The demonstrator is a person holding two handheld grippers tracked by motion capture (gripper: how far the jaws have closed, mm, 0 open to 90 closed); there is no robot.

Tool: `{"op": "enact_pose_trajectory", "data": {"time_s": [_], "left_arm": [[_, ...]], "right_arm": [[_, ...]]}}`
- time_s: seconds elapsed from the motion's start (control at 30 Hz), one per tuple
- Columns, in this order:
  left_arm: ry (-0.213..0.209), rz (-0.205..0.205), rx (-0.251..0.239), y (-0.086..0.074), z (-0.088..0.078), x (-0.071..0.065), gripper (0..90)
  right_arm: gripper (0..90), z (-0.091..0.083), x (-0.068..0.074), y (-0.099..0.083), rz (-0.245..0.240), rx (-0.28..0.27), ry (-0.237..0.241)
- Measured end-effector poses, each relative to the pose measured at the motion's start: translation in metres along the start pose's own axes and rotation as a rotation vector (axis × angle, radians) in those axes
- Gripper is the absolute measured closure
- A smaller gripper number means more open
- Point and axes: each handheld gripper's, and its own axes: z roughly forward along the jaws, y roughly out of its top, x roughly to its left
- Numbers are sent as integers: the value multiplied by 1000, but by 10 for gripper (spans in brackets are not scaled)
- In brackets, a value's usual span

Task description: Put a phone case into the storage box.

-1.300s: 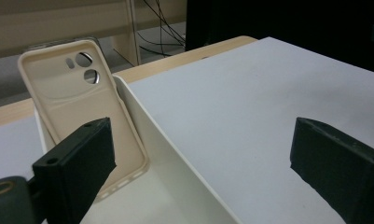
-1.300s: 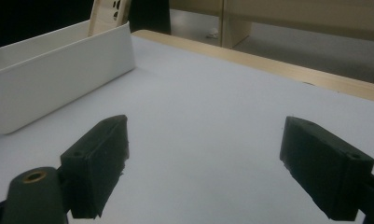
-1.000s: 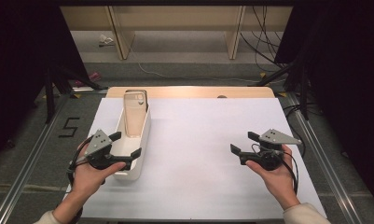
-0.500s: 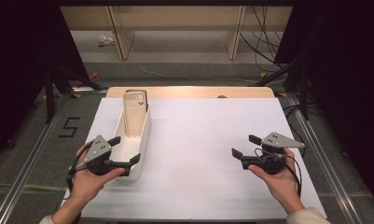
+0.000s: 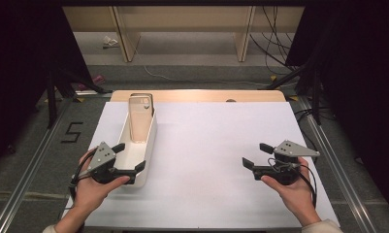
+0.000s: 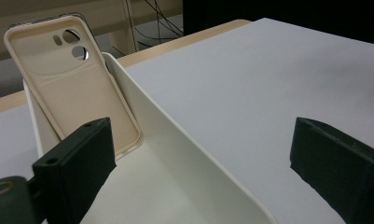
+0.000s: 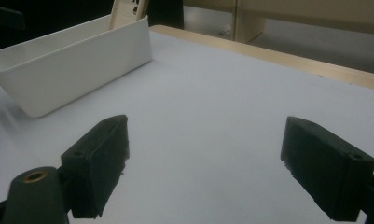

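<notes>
High view first: the left gripper [image 5: 129, 158] sits over the near end of a long white plastic tray [image 5: 148, 141], jaws spread wide and straddling its right wall, gripping nothing. From the left gripper view, a beige phone case with round camera cut-outs [image 6: 75, 79] leans upright against the tray's far end, well ahead of the jaws. Well apart on the white table sheet [image 5: 206, 145], the right gripper [image 5: 256, 155] hovers low with jaws also wide and empty.

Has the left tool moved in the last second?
Yes: the left tool has drawn back toward the person, along the white tray to its near end.
</notes>
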Motion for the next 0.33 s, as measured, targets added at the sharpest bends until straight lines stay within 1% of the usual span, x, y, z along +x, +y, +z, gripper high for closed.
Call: {"op": "enact_pose_trajectory", "data": {"time_s": [0.33], "left_arm": [[2, 5, 7, -1, 2, -3, 66]], "right_arm": [[161, 2, 1, 0, -1, 7, 6]]}}
